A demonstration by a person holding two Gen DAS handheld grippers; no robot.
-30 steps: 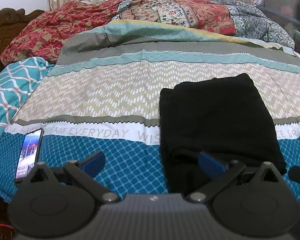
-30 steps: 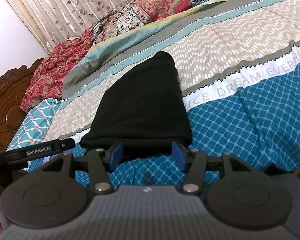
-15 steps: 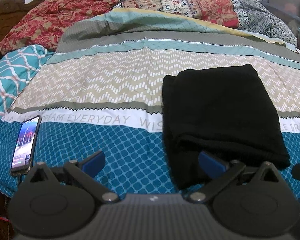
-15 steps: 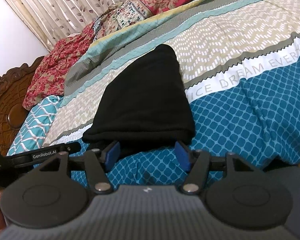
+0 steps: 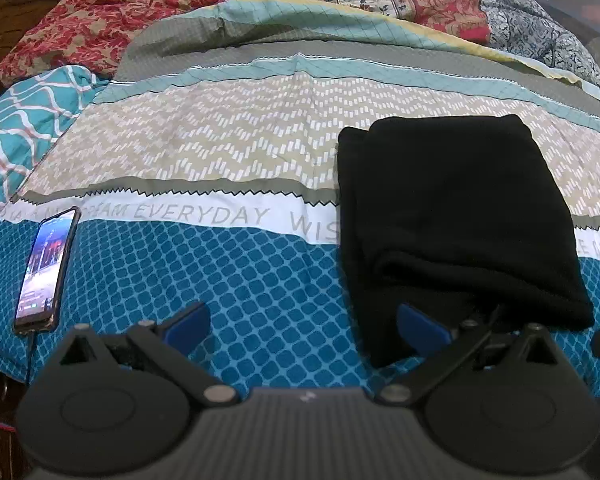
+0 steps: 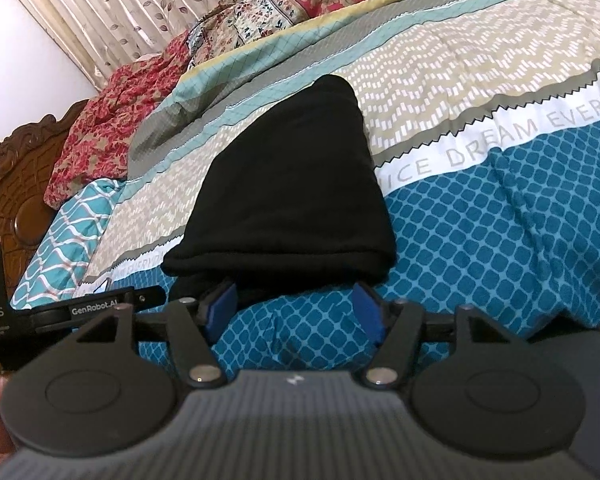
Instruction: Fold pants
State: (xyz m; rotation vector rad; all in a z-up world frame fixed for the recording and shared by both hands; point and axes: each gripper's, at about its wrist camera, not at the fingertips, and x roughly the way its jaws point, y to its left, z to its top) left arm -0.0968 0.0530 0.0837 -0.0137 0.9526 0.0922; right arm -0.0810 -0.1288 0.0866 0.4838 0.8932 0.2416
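Black pants (image 5: pixel 456 216) lay folded into a compact stack on the patterned bedspread (image 5: pixel 228 152), straddling its beige zigzag band, the white lettered stripe and the blue tiled section near the bed's near edge.

Left wrist view only: a phone (image 5: pixel 46 270), screen lit, lay on the blue section at the left edge of the bed, well apart from the pants, a cable running off its near end. Red floral bedding (image 5: pixel 112 20) was heaped at the far side.

Right wrist view only: leaf-print curtains (image 6: pixel 112 8) behind the bed, a carved wooden headboard (image 6: pixel 16 168) at left, and part of the other handheld unit, lettered "GenRobot.AI", at the left margin. The phone did not show here.

Left gripper (image 5: pixel 302 326): fingers spread wide, blue pads far apart. The left pad sat over bare blue bedspread; the right pad overlapped the near left corner of the pants in the picture, but contact could not be judged. Nothing was held between them.

Right gripper (image 6: pixel 296 310): fingers parted moderately, pads flanking the near folded edge of the pants, just at or below it. Nothing was clamped; bedspread showed between the pads.
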